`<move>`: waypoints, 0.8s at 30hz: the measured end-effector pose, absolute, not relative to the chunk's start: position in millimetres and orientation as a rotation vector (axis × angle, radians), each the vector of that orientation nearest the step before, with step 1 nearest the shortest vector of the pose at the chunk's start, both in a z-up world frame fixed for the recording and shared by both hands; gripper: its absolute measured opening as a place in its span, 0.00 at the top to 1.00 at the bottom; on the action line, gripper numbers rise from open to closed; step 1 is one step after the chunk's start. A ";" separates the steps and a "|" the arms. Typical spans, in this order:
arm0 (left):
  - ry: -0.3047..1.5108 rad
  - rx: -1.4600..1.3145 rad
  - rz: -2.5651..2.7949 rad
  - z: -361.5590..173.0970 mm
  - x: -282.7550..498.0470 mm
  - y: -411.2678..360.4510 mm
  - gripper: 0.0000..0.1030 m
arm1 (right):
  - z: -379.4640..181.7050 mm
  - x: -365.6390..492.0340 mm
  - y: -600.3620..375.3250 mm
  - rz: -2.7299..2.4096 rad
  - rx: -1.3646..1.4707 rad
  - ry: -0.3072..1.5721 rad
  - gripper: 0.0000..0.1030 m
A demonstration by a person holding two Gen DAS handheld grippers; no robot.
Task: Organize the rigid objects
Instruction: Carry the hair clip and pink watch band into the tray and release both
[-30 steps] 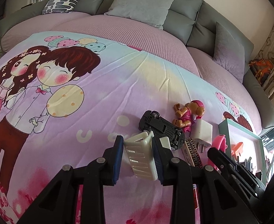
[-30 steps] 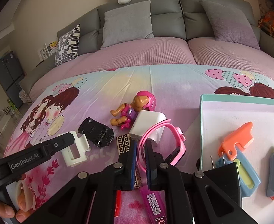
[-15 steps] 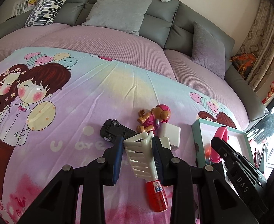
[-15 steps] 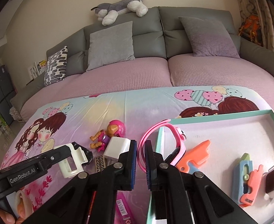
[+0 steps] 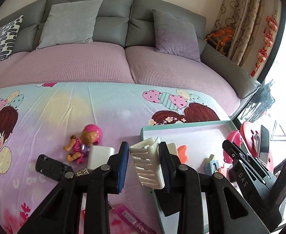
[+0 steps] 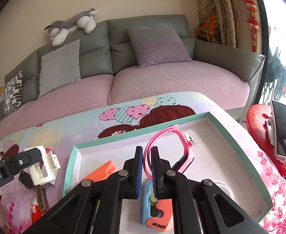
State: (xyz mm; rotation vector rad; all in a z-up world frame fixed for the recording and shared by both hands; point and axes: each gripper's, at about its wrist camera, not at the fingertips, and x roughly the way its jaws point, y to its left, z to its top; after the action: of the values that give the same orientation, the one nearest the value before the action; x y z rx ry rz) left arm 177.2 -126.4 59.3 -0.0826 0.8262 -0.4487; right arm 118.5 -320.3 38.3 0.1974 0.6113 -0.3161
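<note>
Cream plastic, slotted like a small rack, sits clamped between the fingers of the left gripper (image 5: 144,162); this cream holder (image 5: 147,165) now hangs over the near-left corner of the teal-rimmed tray (image 6: 238,146), whereas half a second ago it was short of the tray, above the bedsheet. The right gripper (image 6: 146,170) has also advanced: its pink watch (image 6: 182,146), previously at the tray's left edge, is now well inside the tray.

Partly hidden items: the white charger (image 5: 99,157) left of the tray is cut off by the left gripper's finger; the blue-and-orange cutter (image 6: 156,208) inside the tray lies partly under the right gripper; a white round object near the tray's right wall is mostly covered by that gripper and cannot be identified. The black toy car (image 5: 51,166) and pink pup figure (image 5: 86,144) lie left of the tray.

Right gripper: jaws nearly closed, pinching the watch strap. Left gripper: jaws moderately apart, both pads bearing on the holder's sides.
</note>
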 end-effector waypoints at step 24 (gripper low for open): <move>0.951 0.007 -0.634 20.6 191.4 -245.9 0.68 | 23.4 110.1 -360.3 -0.456 0.226 0.681 0.87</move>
State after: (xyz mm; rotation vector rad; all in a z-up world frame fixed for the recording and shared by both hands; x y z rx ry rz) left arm 191.4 -245.9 20.6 0.0075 0.9513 -0.6343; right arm 110.1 -360.3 23.4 0.2258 0.6806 -0.4561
